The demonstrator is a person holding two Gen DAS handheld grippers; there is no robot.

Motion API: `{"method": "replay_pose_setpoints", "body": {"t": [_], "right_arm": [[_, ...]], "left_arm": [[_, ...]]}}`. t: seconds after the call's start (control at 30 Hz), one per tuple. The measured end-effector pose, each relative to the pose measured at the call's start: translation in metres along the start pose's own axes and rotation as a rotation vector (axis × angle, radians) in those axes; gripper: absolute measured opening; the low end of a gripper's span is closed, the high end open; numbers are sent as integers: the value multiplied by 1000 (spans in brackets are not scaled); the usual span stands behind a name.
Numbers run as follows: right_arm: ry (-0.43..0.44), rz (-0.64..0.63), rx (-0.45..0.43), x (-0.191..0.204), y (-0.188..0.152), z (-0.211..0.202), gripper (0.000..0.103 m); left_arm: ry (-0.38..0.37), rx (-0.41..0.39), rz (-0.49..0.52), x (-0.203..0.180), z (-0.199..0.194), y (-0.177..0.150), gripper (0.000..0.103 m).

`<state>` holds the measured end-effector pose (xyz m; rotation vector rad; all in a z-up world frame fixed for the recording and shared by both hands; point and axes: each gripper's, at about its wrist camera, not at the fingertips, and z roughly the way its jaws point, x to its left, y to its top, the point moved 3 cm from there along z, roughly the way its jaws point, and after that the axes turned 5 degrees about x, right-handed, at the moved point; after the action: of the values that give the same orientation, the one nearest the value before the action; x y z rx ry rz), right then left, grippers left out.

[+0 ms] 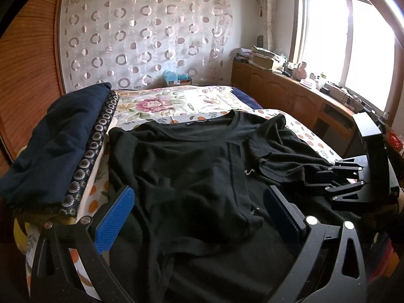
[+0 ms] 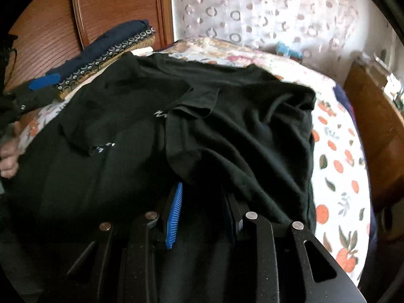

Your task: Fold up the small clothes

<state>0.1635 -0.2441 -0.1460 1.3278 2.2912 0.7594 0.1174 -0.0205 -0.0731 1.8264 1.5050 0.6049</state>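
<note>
Left wrist view: the left gripper (image 1: 197,212) is held low over the near edge of the bed (image 1: 176,101), aimed along the mattress toward the curtain (image 1: 141,38). Its blue-padded fingers (image 1: 115,218) are spread wide, with nothing between them. The black T-shirt (image 1: 192,159) lies across the orange-print sheet (image 1: 311,141), collar at the far side, both sleeves folded inward over the chest. The right gripper (image 1: 320,180) enters from the right at the shirt's right edge, its fingers drawn near together over the cloth. A folded stack of dark clothes (image 1: 58,141) sits at the left, beside the shirt. A wooden cabinet (image 1: 290,93) runs under the window (image 1: 341,38) at the right.

Right wrist view: the right gripper (image 2: 204,209) is angled down onto the shirt's (image 2: 227,131) folded-over portion. The blue pad (image 2: 174,214) of one finger is exposed; the other finger is buried under black fabric. The jaws stand narrowly apart with cloth between them, probably pinching it, though the folds hide the contact point. This view alone shows the person's left hand (image 2: 10,159) at the left border, with the left gripper's blue pad (image 2: 44,80) above it, near the stack (image 2: 106,45). The wardrobe door (image 2: 101,7) stands behind the stack.
</note>
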Motion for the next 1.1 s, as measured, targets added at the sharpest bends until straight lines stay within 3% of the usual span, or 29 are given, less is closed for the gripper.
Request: {"method": "replay_pose_setpoints", "body": {"t": [0.07,0.13,0.43,0.6,0.67,0.83,0.93,1.1], "right_arm": [[-32,-19,0,2,2,0,8],[-16,-30,-6,3,2,-4,2],[191,24,-32,13,-5,-39,2],[217,37,-29,7,-9,-43,2],[204,38,-31,1,-9,-44,6],[130,69,-52,-21,-9,-45,42],[58,99,-72,-42,-10,-45,44],[-52,182,-43,-82,-17,-26,44]], "left_arm": [[4,-3,-5,1,-2,0,102],[9,-6,-7,3,-4,-2,102],[8,-9,-1,0,-1,3,102],[-1,10,25,-7,11,11,102],[-7,19,33,-9,17,14,102],[-45,48,72,-25,39,29,100],[-82,75,107,-40,54,40,95],[-160,153,174,-70,92,54,63]]}}
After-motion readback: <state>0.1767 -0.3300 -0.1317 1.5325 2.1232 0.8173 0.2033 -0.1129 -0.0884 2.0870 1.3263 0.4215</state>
